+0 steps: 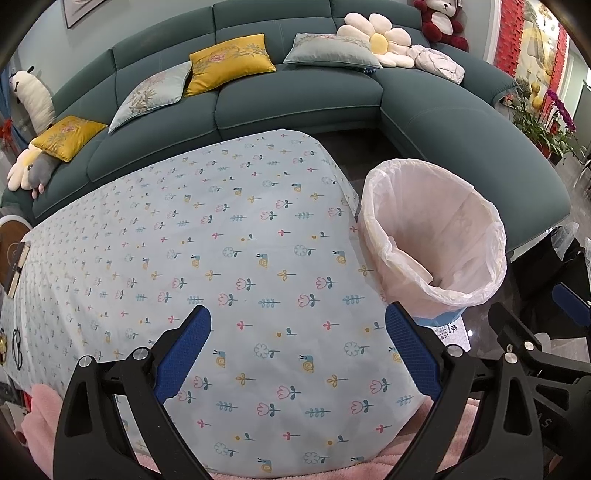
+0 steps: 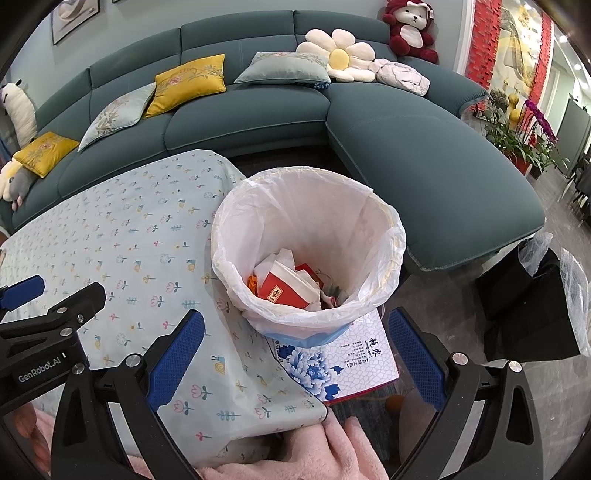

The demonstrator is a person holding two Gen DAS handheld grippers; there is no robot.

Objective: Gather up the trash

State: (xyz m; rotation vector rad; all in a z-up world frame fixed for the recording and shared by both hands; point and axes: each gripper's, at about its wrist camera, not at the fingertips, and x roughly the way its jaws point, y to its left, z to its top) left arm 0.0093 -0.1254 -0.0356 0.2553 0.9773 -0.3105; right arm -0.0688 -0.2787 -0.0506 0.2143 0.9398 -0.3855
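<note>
Behind everything a teal sectional sofa [image 2: 258,107] is curving around the room, carrying mustard and grey satin cushions, a plush daisy pillow [image 2: 341,59] and a red stuffed bear [image 2: 410,29]. You are working over a bench [image 1: 221,258] draped in a thin, pale blue cloth printed with little tulips and snails; its surface is lying smooth and bare under the left gripper [image 1: 297,350], whose jaws are standing wide apart with nothing between their ribbed blue pads. Just beside the bench's corner a round bin [image 2: 310,251] is standing, lined with a crinkly, translucent white plastic bag folded over its rim. Inside it the trash [image 2: 291,284] is lying in a loose heap: crumpled white paper, a flat red packet, an orange scrap. The bin is resting on a flat box [image 2: 347,365] with a blue peony and cracked-tile print. You are holding the right gripper [image 2: 295,350] above the bin's near edge, jaws spread wide and empty. Fuzzy pink fabric [image 2: 332,454] is showing along the bottom of both views.
</note>
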